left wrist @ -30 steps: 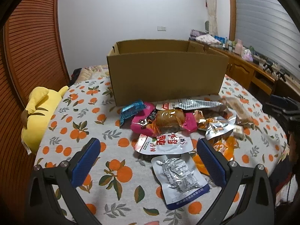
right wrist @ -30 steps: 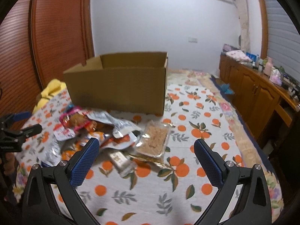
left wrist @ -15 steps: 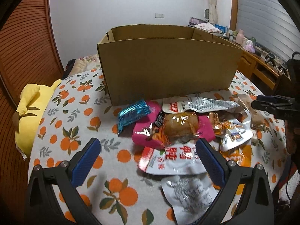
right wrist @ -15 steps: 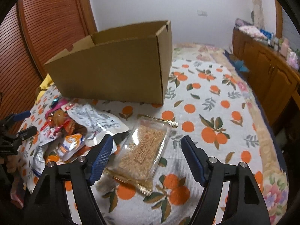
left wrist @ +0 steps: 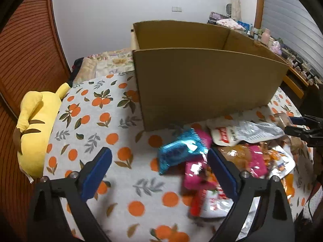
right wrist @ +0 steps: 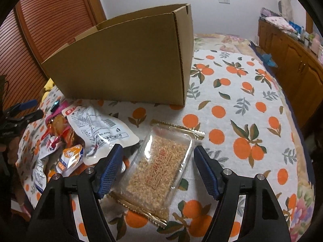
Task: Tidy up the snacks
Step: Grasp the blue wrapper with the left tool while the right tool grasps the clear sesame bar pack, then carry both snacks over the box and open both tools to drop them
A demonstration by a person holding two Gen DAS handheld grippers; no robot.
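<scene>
An open cardboard box stands on the orange-print cloth; it also shows in the right wrist view. Snack packets lie in front of it. My left gripper is open, low over the cloth, with a blue foil packet between its fingers and a pink packet by the right finger. My right gripper is open, its fingers either side of a clear tray of brown crispy snack. A white pouch lies left of that tray.
A yellow plush toy lies at the cloth's left edge. A wooden sideboard with clutter runs along the right. A slatted wooden door is at the left. My right gripper shows at the right edge of the left wrist view.
Both grippers have moved forward and down toward the snacks. The left one has come up to the blue packet. The right one has narrowed and now straddles the clear tray.
</scene>
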